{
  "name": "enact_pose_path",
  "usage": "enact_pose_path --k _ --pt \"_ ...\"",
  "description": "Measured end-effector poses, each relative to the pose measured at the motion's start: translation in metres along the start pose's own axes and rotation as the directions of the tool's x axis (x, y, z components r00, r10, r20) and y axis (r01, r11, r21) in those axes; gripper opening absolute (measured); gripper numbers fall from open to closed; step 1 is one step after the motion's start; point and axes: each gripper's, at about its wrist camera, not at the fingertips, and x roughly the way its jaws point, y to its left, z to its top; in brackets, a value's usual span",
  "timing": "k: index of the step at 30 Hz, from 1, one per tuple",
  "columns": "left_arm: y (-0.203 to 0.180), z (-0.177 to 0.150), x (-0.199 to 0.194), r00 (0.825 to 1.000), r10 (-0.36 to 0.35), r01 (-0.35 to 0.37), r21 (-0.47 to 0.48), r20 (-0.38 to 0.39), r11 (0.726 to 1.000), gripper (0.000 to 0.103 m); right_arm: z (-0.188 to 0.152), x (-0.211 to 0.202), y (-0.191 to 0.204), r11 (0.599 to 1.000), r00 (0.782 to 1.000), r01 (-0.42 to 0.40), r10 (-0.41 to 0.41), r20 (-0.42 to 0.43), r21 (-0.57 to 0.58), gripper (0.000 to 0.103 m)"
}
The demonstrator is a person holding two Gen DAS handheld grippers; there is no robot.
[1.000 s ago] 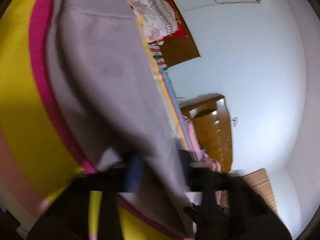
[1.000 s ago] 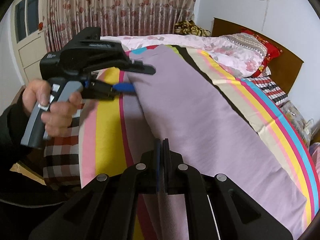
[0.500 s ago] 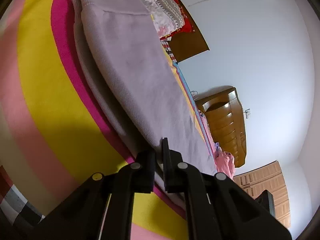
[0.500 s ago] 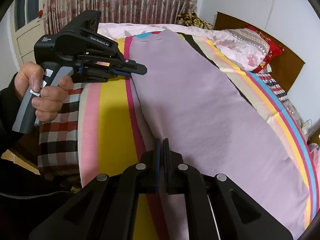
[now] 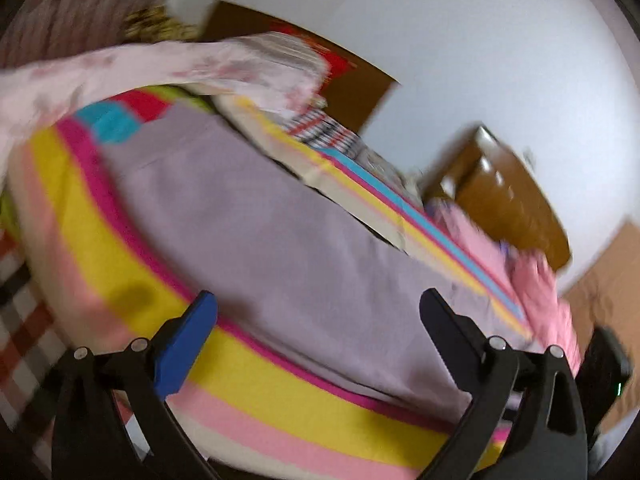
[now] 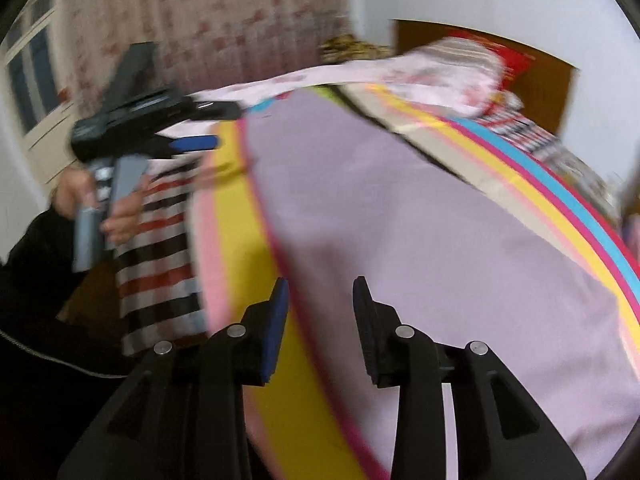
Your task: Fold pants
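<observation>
Lying flat along the striped bedspread [image 6: 236, 216], the lilac pants [image 6: 420, 240] appear folded once lengthwise, with the crosswise folds judged still to be done. The left gripper [image 5: 318, 306] has just been spread wide and the right gripper [image 6: 320, 292] partly parted; nothing is pinched by either. Both are angled downward above the near edge of the pants.

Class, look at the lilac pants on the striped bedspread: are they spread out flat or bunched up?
Spread flat. The lilac fabric pants lie as one long smooth panel along the striped bedspread, with no bunching visible. Blur hides how many layers there are.
</observation>
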Motion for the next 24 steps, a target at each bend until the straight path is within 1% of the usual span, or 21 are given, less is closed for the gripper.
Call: enact_pose_path --k 1,2,4,5,6,7,8,9,10,11,12,13,15,17,18,20,21,22,23,24 --pt "-0.012 -0.001 0.010 1.000 -0.007 0.008 0.049 -0.020 0.999 0.101 -0.002 0.002 -0.011 0.998 0.999 0.035 -0.034 -0.006 0.053 0.032" --pt "-0.021 -0.004 0.020 0.999 0.007 -0.004 0.085 -0.040 0.996 0.101 -0.002 0.005 -0.016 0.994 0.998 0.061 -0.061 -0.011 0.088 0.032" --pt "-0.035 -0.007 0.049 0.992 0.066 -0.051 0.146 -0.103 0.988 0.101 -0.001 0.017 -0.019 0.987 0.993 0.111 -0.107 -0.039 0.120 0.032" --pt "-0.040 -0.009 0.058 0.988 0.086 -0.066 0.157 -0.128 0.985 0.100 -0.001 0.023 -0.016 0.986 0.991 0.124 -0.117 -0.064 0.108 0.032" --pt "-0.041 -0.014 0.071 0.975 0.122 -0.090 0.170 -0.184 0.981 0.099 -0.003 0.031 -0.009 0.988 0.988 0.133 -0.125 -0.094 0.083 0.032" --pt "-0.039 -0.021 0.078 0.963 0.145 -0.105 0.181 -0.226 0.978 0.098 -0.007 0.040 0.002 0.992 0.984 0.124 -0.118 -0.133 0.040 0.032" --pt "-0.044 -0.028 0.080 0.957 0.193 -0.134 0.260 -0.215 0.956 0.097 -0.011 0.044 0.013 0.991 0.982 0.130 -0.130 -0.138 -0.007 0.035" --pt "-0.051 -0.036 0.084 0.940 0.261 -0.174 0.350 -0.221 0.921 0.095 -0.014 0.043 0.021 0.987 0.980 0.153 -0.157 -0.119 -0.040 0.034" --pt "-0.054 -0.045 0.083 0.927 0.304 -0.197 0.404 -0.219 0.893 0.095 -0.015 0.042 0.019 0.989 0.982 0.147 -0.149 -0.117 -0.026 0.034" --pt "-0.056 -0.049 0.084 0.921 0.326 -0.212 0.427 -0.213 0.879 0.096 -0.016 0.041 0.014 0.992 0.986 0.122 -0.120 -0.119 0.010 0.034" --pt "-0.054 -0.049 0.084 0.922 0.324 -0.219 0.404 -0.212 0.888 0.096 -0.017 0.041 0.008 0.995 0.989 0.094 -0.089 -0.117 0.042 0.034" --pt "-0.054 -0.048 0.087 0.922 0.324 -0.219 0.404 -0.211 0.888 0.097 -0.017 0.040 0.003 0.996 0.991 0.065 -0.058 -0.117 0.061 0.035" --pt "-0.054 -0.046 0.092 0.921 0.324 -0.217 0.404 -0.217 0.889 0.099 -0.014 0.038 0.000 0.997 0.991 0.046 -0.038 -0.131 0.056 0.034" --pt "-0.057 -0.045 0.097 0.915 0.337 -0.227 0.409 -0.221 0.884 0.101 -0.008 0.031 -0.010 0.996 0.990 0.078 -0.074 -0.118 0.033 0.034" --pt "-0.055 -0.047 0.092 0.915 0.339 -0.229 0.410 -0.219 0.883 0.101 -0.004 0.027 -0.019 0.994 0.989 0.104 -0.100 -0.105 0.029 0.034" --pt "-0.055 -0.046 0.091 0.914 0.341 -0.232 0.407 -0.219 0.883 0.101 0.008 0.023 -0.049 0.984 0.984 0.160 -0.153 -0.094 0.074 0.035" --pt "-0.060 -0.051 0.086 0.914 0.343 -0.235 0.408 -0.216 0.882 0.101 0.014 0.022 -0.063 0.982 0.986 0.152 -0.143 -0.089 0.111 0.035" --pt "-0.061 -0.052 0.085 0.914 0.347 -0.240 0.407 -0.212 0.881 0.101 0.021 0.025 -0.079 0.981 0.991 0.119 -0.108 -0.079 0.152 0.041" --pt "-0.062 -0.053 0.084 0.913 0.351 -0.246 0.407 -0.208 0.880 0.101 0.027 0.033 -0.096 0.980 0.995 0.083 -0.071 -0.072 0.182 0.051" --pt "-0.063 -0.053 0.085 0.911 0.357 -0.253 0.406 -0.205 0.878 0.102 0.031 0.043 -0.111 0.978 0.994 0.087 -0.073 -0.080 0.191 0.056"
